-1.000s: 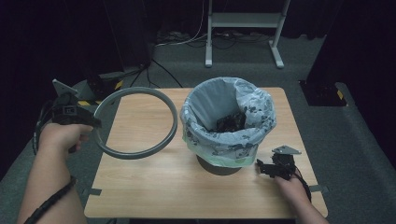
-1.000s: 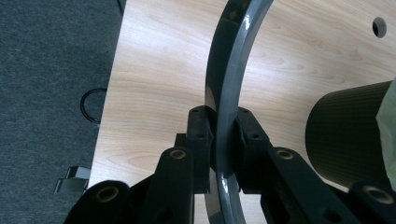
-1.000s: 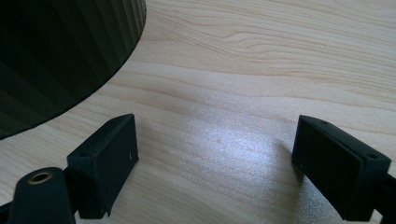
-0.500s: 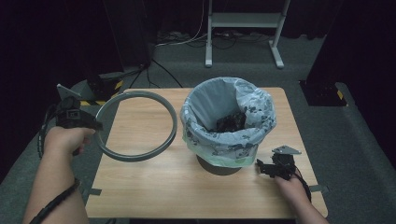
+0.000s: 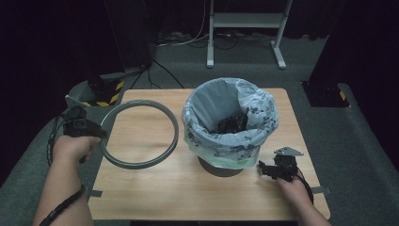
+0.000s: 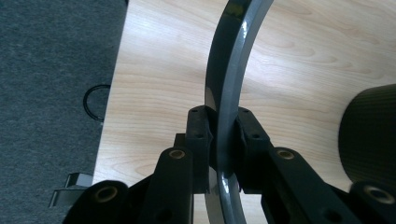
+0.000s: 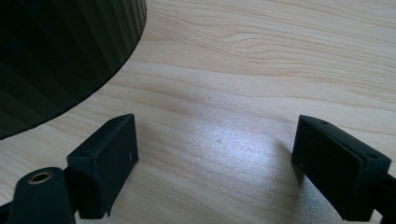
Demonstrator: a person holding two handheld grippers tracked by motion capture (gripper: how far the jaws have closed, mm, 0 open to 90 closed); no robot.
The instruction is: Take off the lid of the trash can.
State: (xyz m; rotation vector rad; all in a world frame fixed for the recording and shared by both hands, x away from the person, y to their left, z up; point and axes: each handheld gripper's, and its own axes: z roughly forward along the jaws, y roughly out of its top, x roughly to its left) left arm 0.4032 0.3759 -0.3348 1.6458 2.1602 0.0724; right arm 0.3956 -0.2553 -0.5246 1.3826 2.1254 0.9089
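While the desk (image 5: 141, 188) carries everything here, the bin (image 5: 229, 123) is the handy landmark: a dark ribbed tub with a pale bag folded over its rim and some dark scraps at the bottom. Left of the bin sits the big grey ring (image 5: 139, 133), the hoop that probably clamps the bag onto the rim. It looks tilted, its far side over the desk and its near-left edge pinched in the left hand-held gripper (image 6: 219, 140), pads pressed on either side of the band. So my read is the ring is off the bin and being carried or set aside; can't tell if its far edge touches the wood.

Right of the bin and near its base, the right hand-held gripper (image 7: 215, 158) rests low over bare wood, jaws spread wide with nothing between them.

Next move, I'd guess: lay the ring flat left of the bin, let go, then both grippers go for the bag edge. Gentle pull needed, that film tears easily.
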